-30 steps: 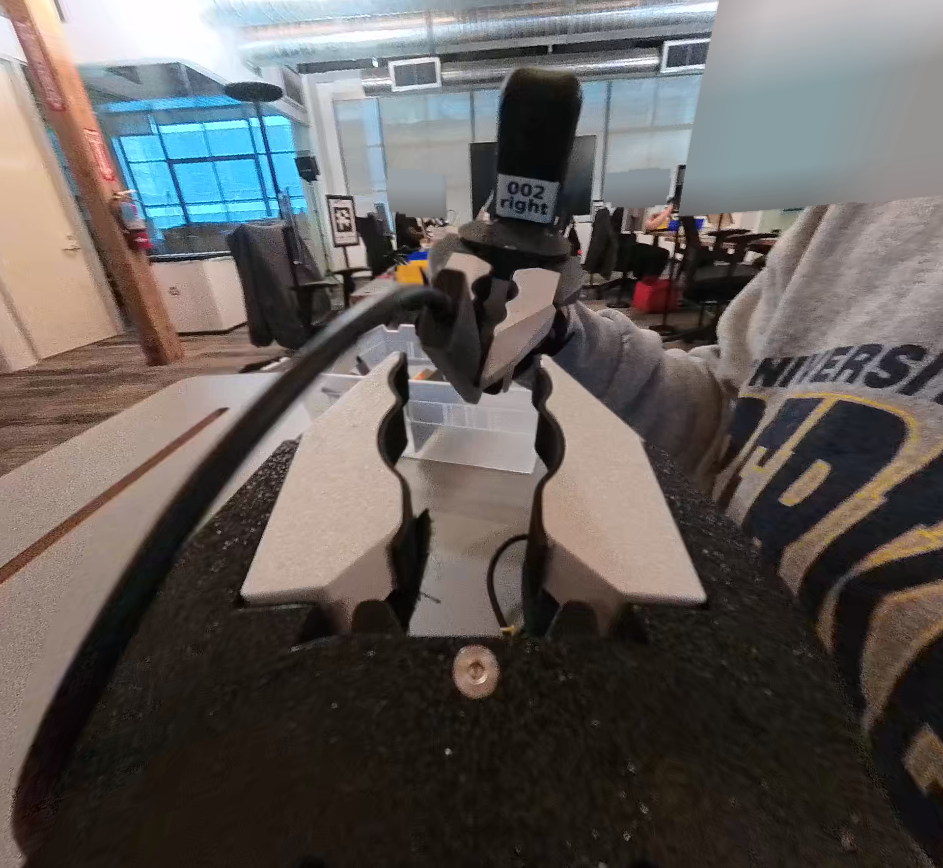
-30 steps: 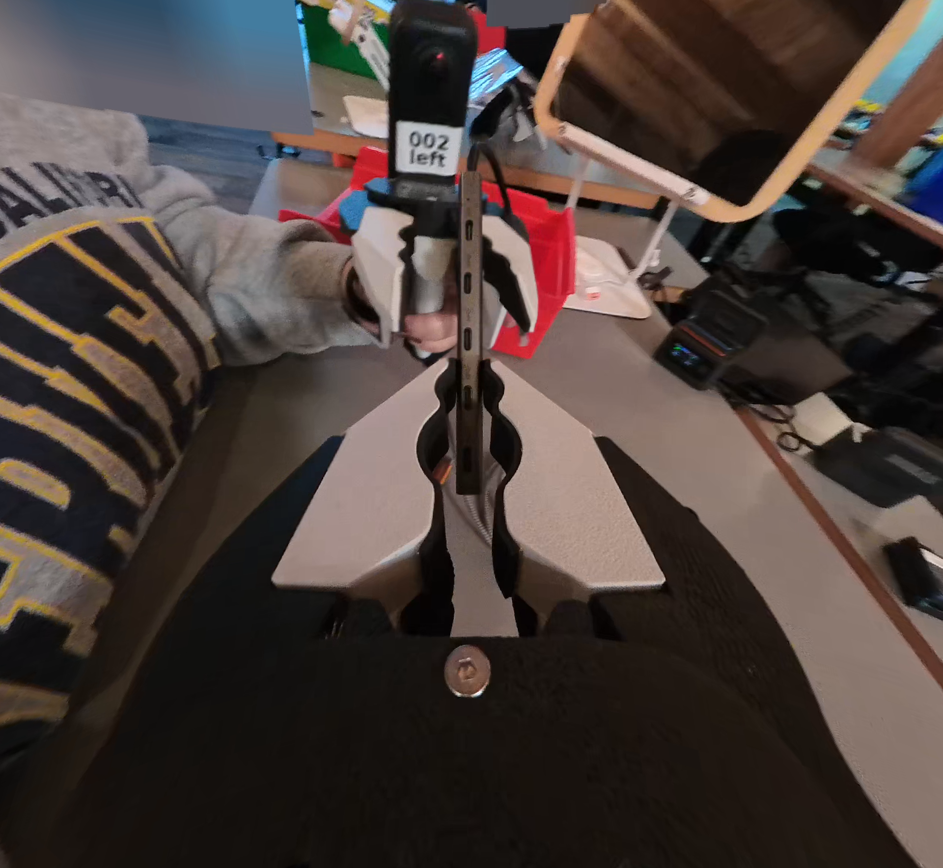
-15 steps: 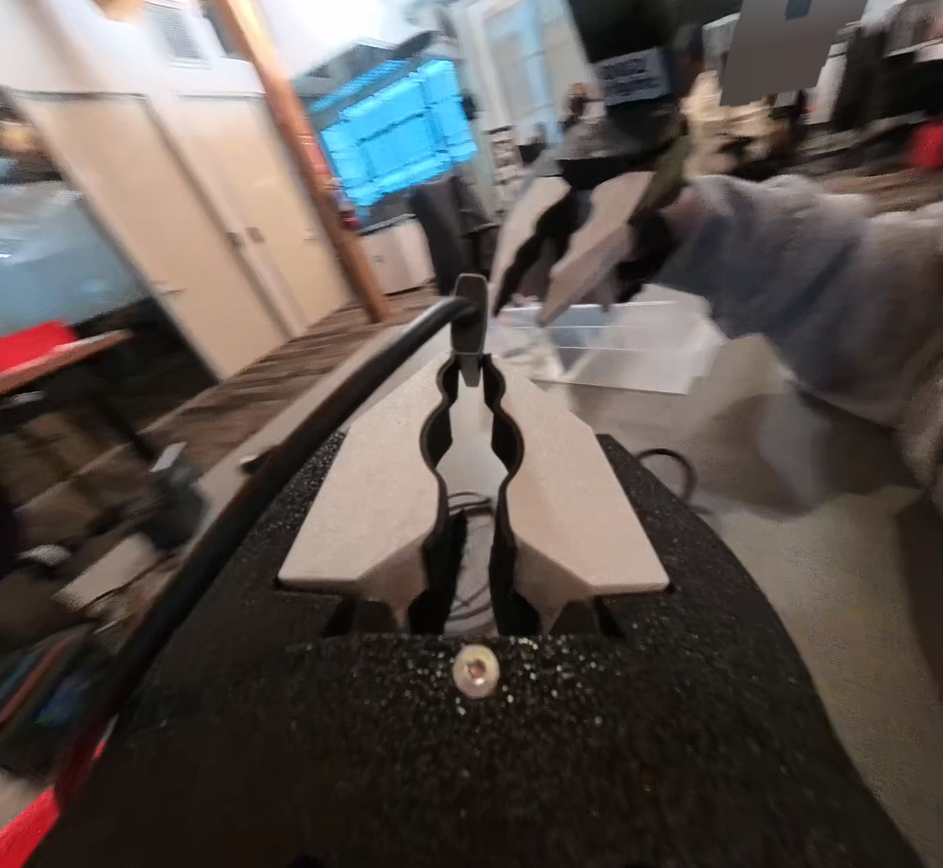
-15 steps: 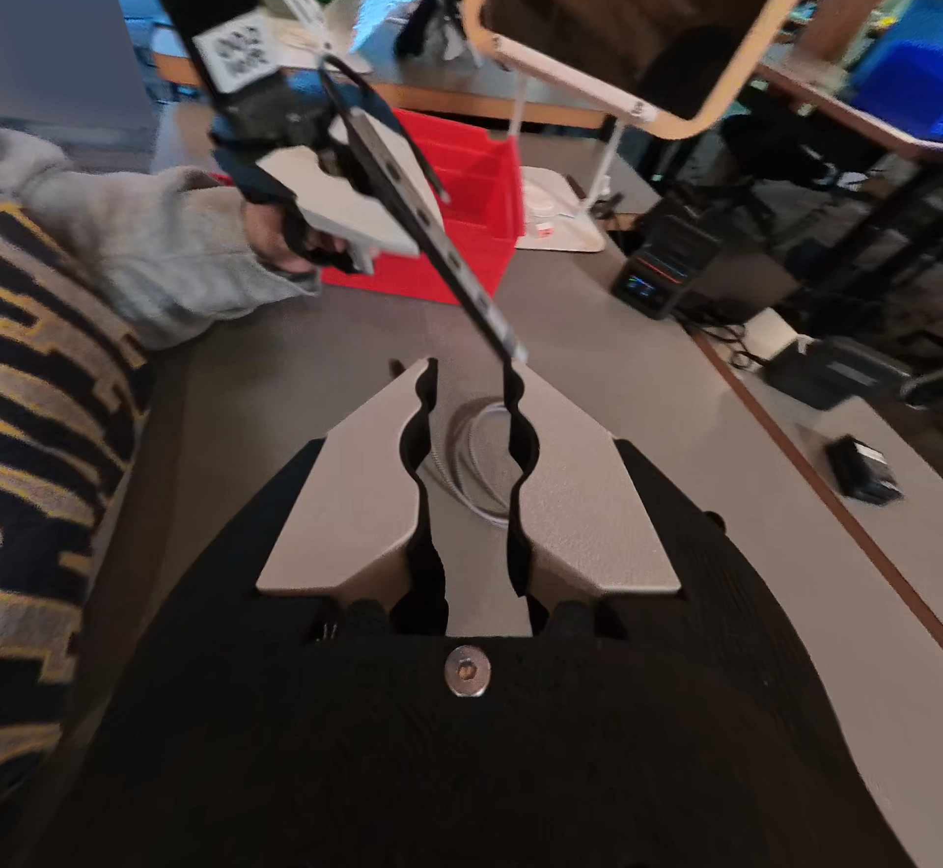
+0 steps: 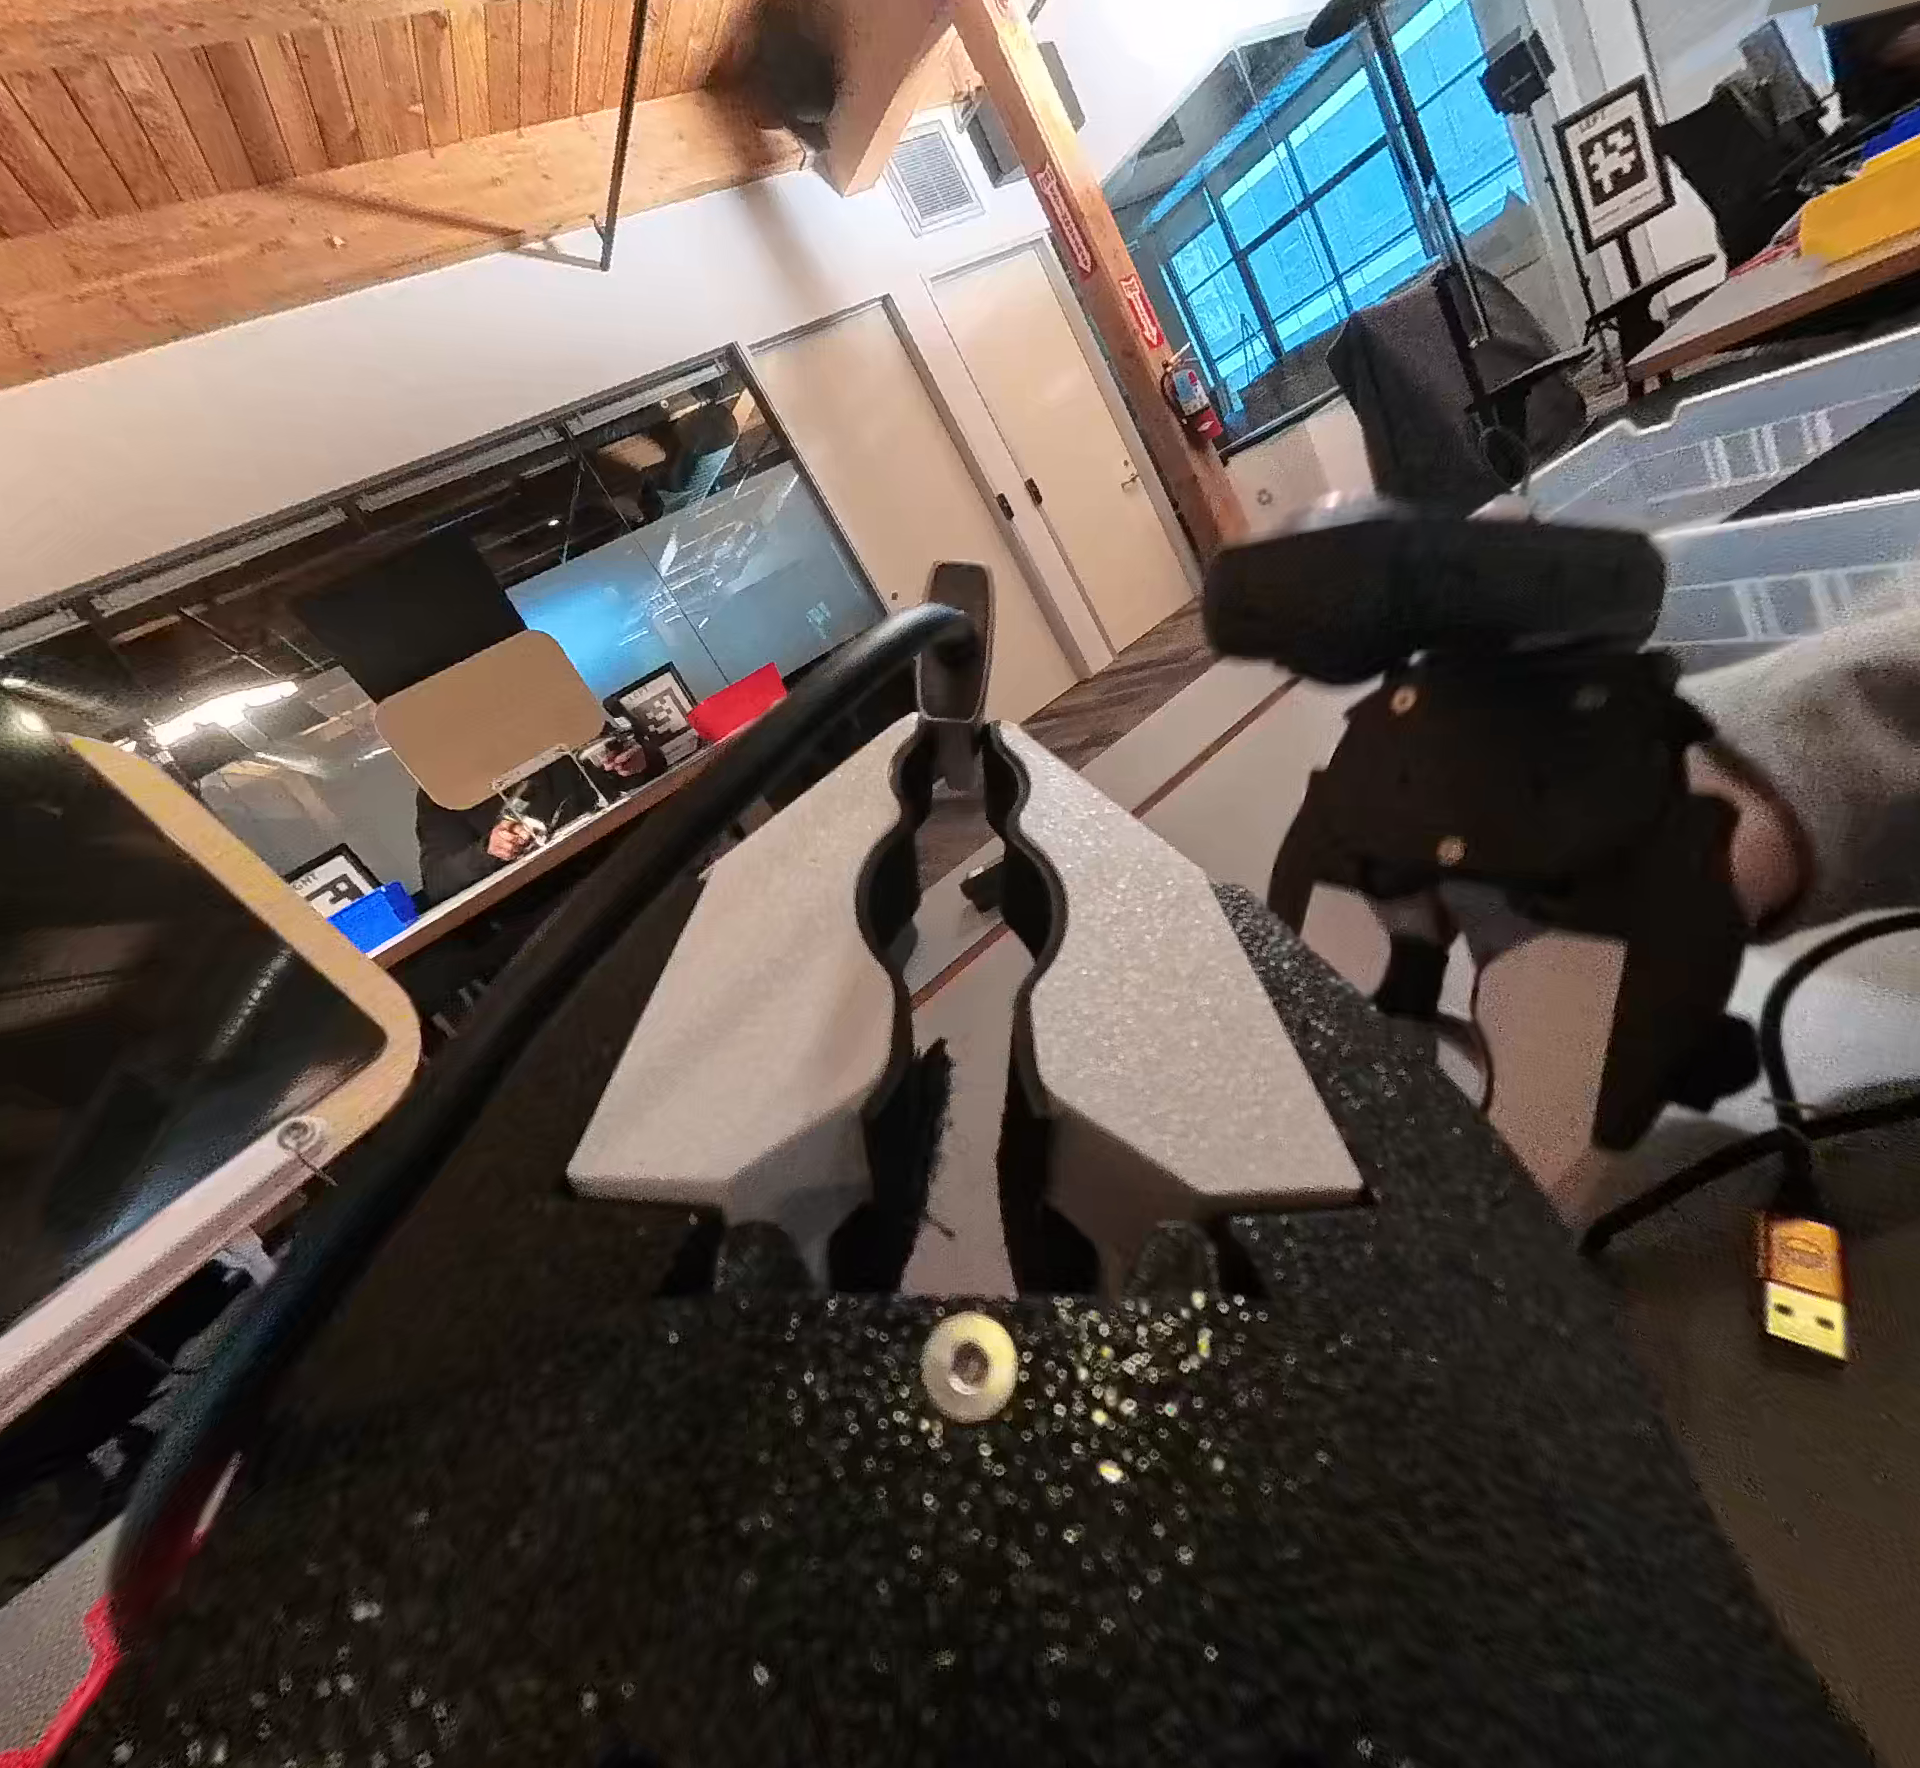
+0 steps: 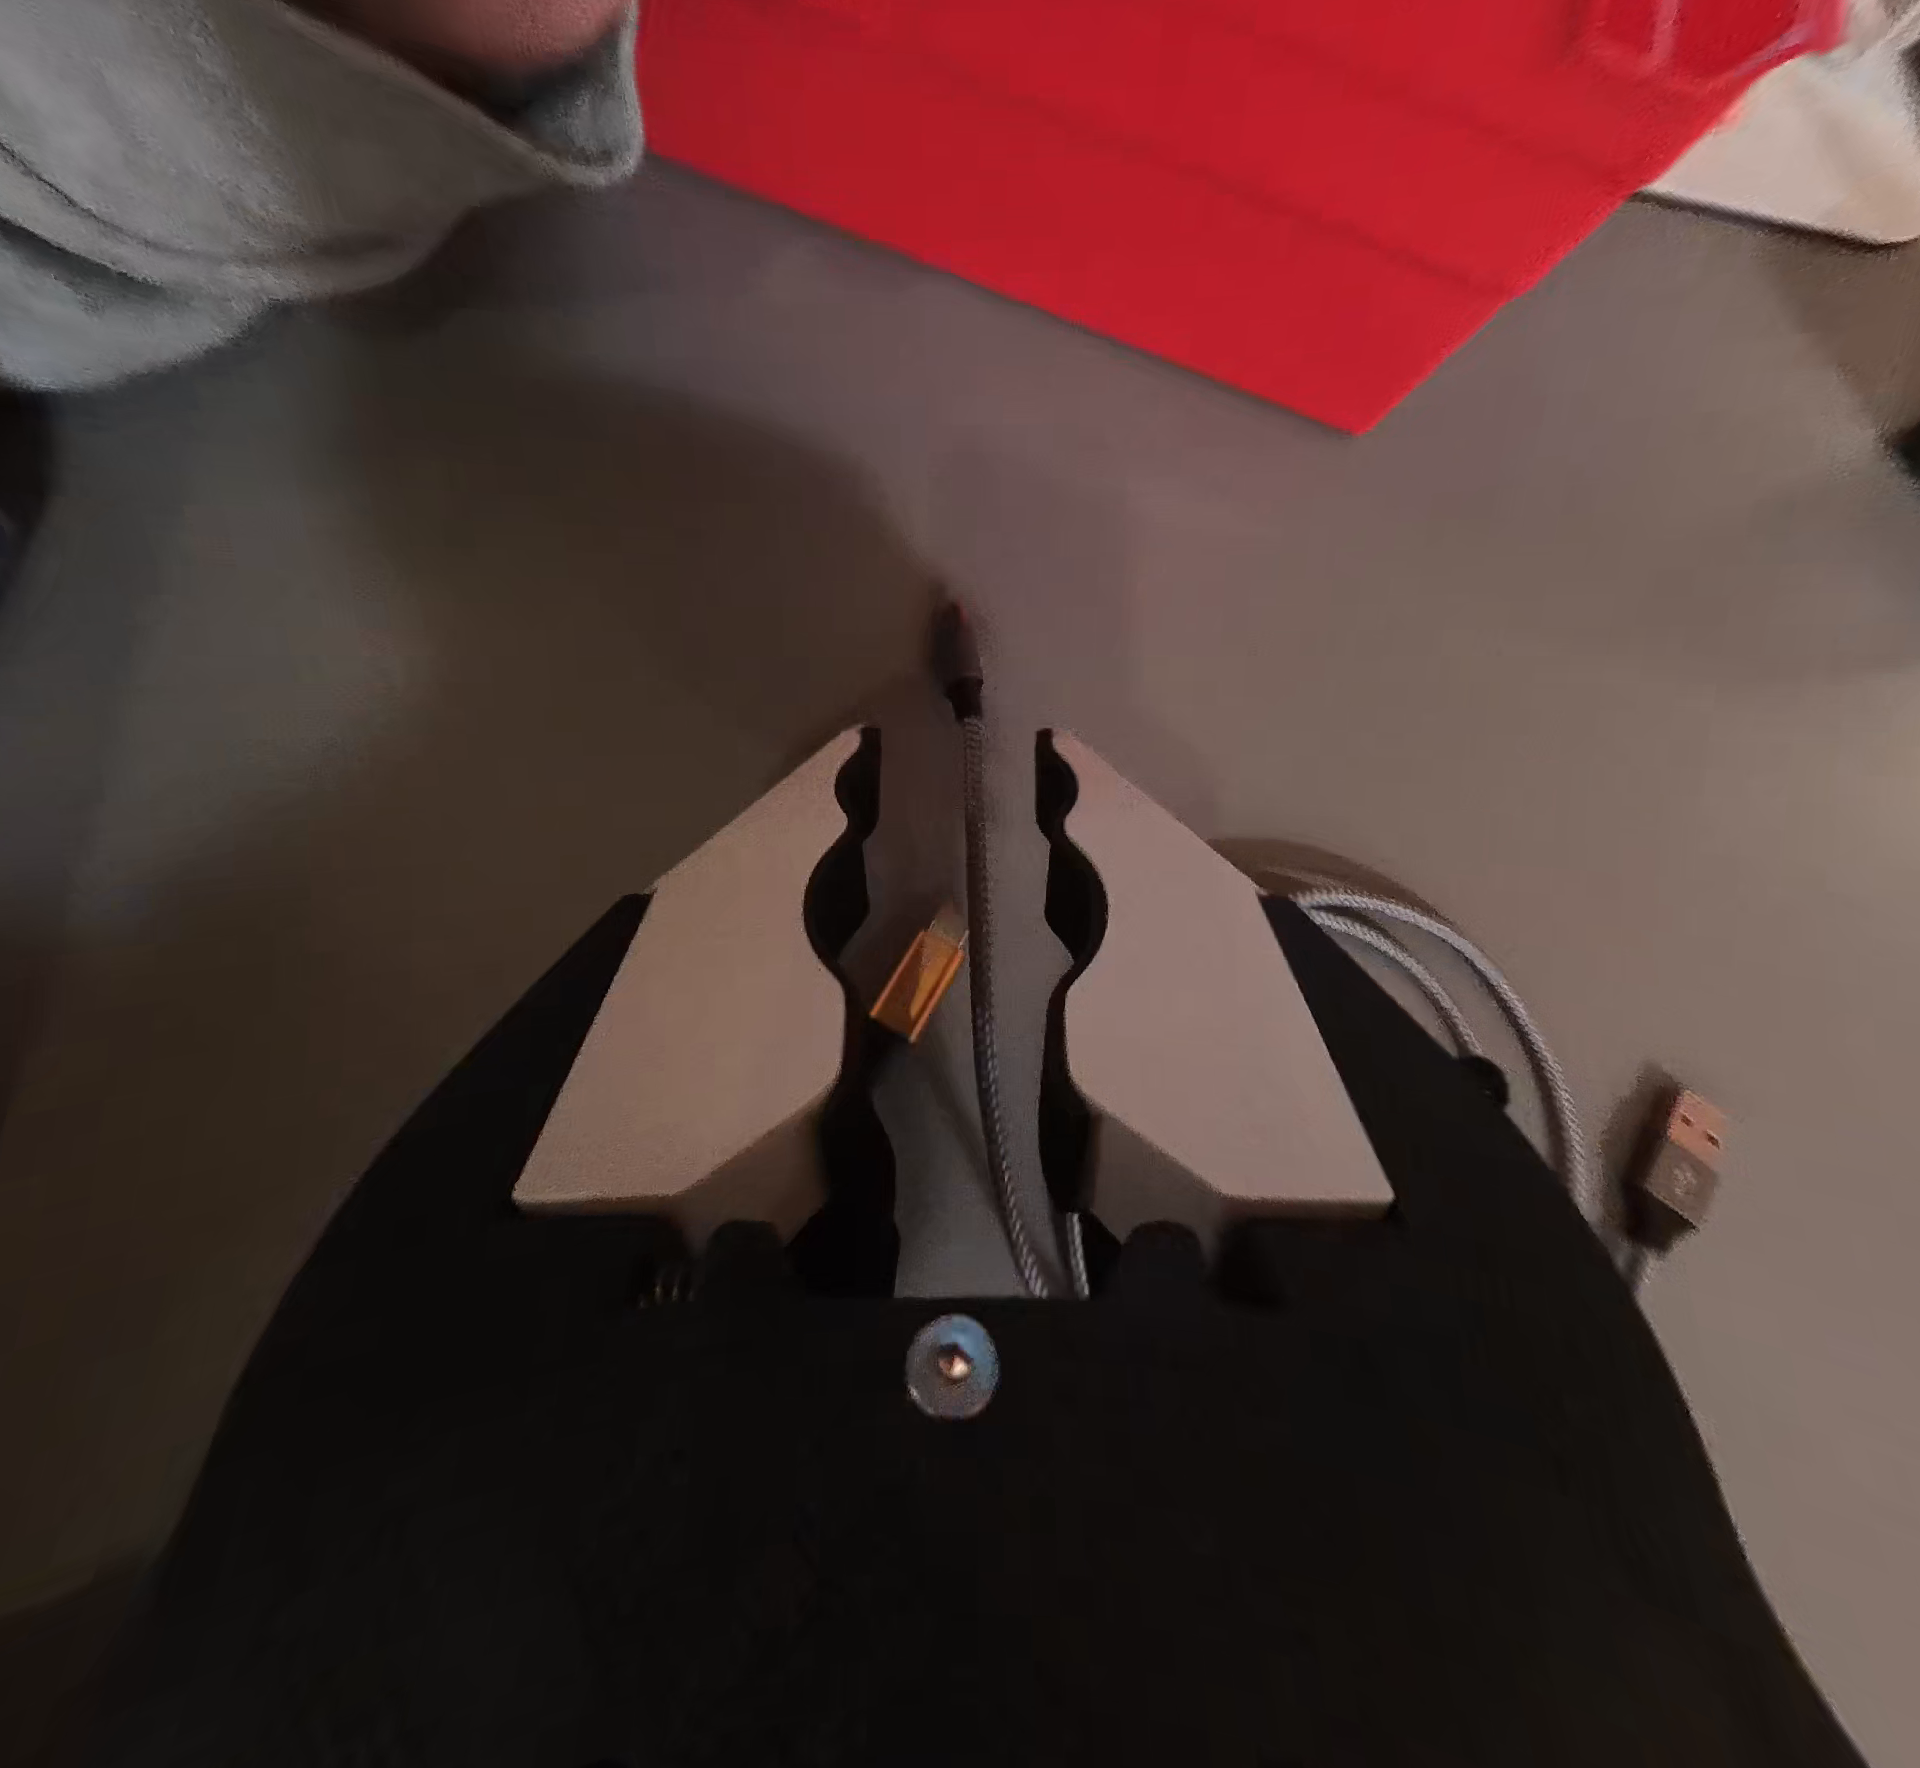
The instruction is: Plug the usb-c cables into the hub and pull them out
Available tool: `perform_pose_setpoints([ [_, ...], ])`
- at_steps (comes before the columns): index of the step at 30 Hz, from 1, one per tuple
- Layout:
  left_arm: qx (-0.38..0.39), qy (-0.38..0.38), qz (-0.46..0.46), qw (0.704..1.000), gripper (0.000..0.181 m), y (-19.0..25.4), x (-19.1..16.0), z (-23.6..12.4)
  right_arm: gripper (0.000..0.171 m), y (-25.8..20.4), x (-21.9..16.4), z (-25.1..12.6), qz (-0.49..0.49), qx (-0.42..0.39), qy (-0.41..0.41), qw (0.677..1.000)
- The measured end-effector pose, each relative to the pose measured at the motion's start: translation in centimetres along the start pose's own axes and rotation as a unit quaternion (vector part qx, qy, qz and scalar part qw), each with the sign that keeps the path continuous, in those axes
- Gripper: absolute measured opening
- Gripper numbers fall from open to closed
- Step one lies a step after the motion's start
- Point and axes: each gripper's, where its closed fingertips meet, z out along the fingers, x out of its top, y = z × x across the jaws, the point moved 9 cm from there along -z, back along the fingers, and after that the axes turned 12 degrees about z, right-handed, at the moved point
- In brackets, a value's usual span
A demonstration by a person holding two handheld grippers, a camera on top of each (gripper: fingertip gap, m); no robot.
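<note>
Left wrist view showed the left tool (image 5: 954,742) tilted upward, its two grey fingers (image 5: 790,949) nearly together and clamped on the thin grey hub (image 5: 954,648), which stood on edge above the fingertips. A thick black lead (image 5: 623,887) ran from the hub's top back past the left side of the tool. To the right, the right tool (image 5: 1507,845) was seen from behind, dark and blurred, with a grey sleeve (image 5: 1829,742) beyond it. A black cable with an orange and gold plug (image 5: 1804,1287) lay on the grey worktop (image 5: 1787,1531) at the lower right. The room was a large office with a timber ceiling (image 5: 312,56), a wooden post (image 5: 1091,243), pale doors (image 5: 1049,461), blue-lit windows (image 5: 1330,232), a glass partition (image 5: 665,575) and a clear plastic bin (image 5: 1766,461) on the worktop.

The right wrist view looked down at the same grey worktop (image 6: 416,679), blurred by motion. The right tool (image 6: 956,742) had its fingers moderately apart with nothing gripped. Between them on the surface lay a grey braided cable (image 6: 982,991) ending in a small dark plug (image 6: 961,653) just past the fingertips, and beside it an orange plug (image 6: 920,980). More braided cable (image 6: 1455,980) coiled to the right, with a brownish plug (image 6: 1678,1157) near it. A red bin (image 6: 1195,108) stood farther off.
</note>
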Motion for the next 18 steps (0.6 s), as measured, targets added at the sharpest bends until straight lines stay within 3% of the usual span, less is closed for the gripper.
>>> perform_pose_setpoints([
  [4, -0.005, 0.001, -0.004, 1.0, 0.007, 0.0, 0.0, 0.0, 0.021, 0.4, -0.2, 1.5, -0.013, 0.007, -0.035, 0.999],
  [9, -0.012, 0.0, -0.002, 1.0, 0.007, 0.2, -0.1, 0.2, 0.0, 0.5, -0.2, 1.0, -0.005, 0.0, -0.008, 1.0],
  [11, -0.014, 0.0, -0.008, 1.0, 0.007, 0.2, -0.1, 0.4, 0.0, 0.5, -0.2, 0.3, -0.01, -0.023, 0.002, 1.0],
  [18, -0.057, -0.025, -0.062, 0.996, 0.007, 0.7, -0.3, 1.3, 0.0, -0.6, 1.7, -9.0, -0.086, -0.204, 0.059, 0.973],
])
